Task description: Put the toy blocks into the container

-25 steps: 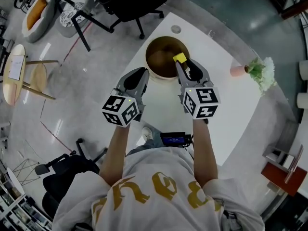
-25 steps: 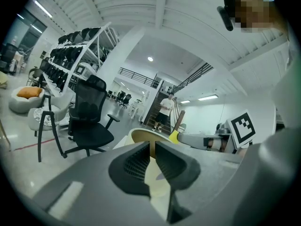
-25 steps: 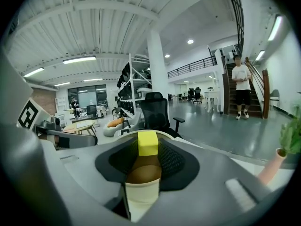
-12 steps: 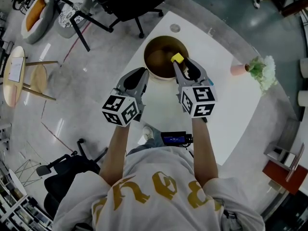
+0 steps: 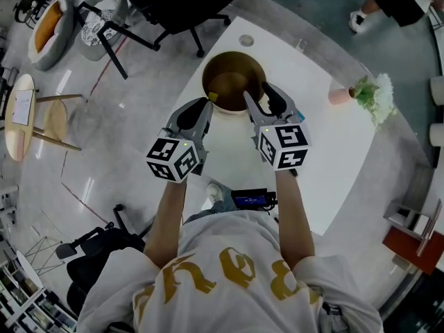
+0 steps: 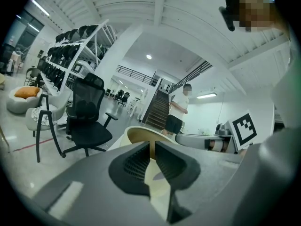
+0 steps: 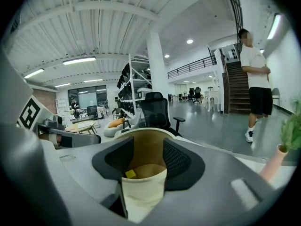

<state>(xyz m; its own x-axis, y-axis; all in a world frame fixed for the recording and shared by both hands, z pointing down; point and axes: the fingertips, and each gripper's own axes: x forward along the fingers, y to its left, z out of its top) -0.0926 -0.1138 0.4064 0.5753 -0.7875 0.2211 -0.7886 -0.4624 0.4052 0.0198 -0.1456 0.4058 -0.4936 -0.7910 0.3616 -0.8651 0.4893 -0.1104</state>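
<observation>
Head view looks down on a white table (image 5: 326, 158) that runs across a shiny grey floor (image 5: 125, 116). Two black office chairs stand off it: one (image 5: 177, 2) past the table's far edge, one (image 5: 90, 245) low at the left behind the person. One wooden side table (image 5: 21, 109) sits well apart at the left, and an orange-cushioned seat (image 5: 48, 23) lies beyond it. A passer-by's leg and shoe (image 5: 364, 16) show at the top right.

On the table stands one round tan container (image 5: 234, 54), near the far edge. One green plant in a pink pot (image 5: 361, 96) stands well to its right, and one dark device (image 5: 250, 200) lies at the near edge.

Two grippers point at the container. The left gripper (image 5: 206, 104) hovers just beside its near left rim, jaws all but together with nothing between them. The right gripper (image 5: 259, 91) reaches over the near right rim; its jaws have just been opening and stand wide apart, gripping nothing.

One yellow block (image 7: 130, 173) is visible. It lies on the container's floor, below and ahead of the right fingers (image 7: 176, 161), clear of both pads. Nothing blocks the container's mouth.
</observation>
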